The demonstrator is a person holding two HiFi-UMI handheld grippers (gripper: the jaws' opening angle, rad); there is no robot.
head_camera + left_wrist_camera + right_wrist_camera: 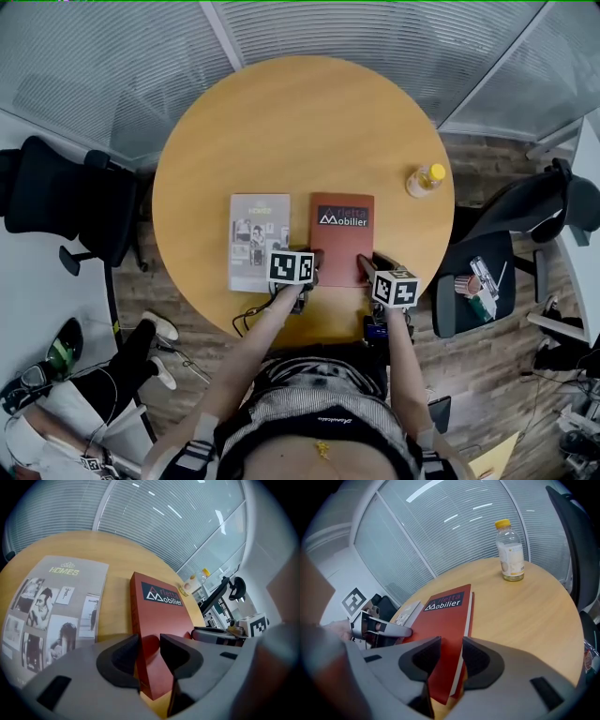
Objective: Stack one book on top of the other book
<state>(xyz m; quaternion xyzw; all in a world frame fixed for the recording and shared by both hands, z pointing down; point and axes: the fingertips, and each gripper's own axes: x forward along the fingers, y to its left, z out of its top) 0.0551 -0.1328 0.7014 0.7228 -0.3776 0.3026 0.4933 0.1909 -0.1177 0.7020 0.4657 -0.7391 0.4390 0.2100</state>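
Observation:
Two books lie side by side on the round wooden table (300,122). The grey "HOMES" book (258,239) (61,602) (407,612) is on the left, and the red "Mobilier" book (341,234) (161,616) (440,620) is on the right. My left gripper (311,279) (150,648) is at the red book's near left corner, open, with the spine edge between its jaws. At the near right corner is my right gripper (368,267) (451,653), also open, with the page edge between its jaws. Whether the pads touch the book is unclear.
A plastic bottle with a yellow cap (425,179) (510,555) stands near the table's right edge, beyond the red book. Black office chairs stand to the left (56,202) and right (525,216) of the table. Glass walls with blinds are behind it.

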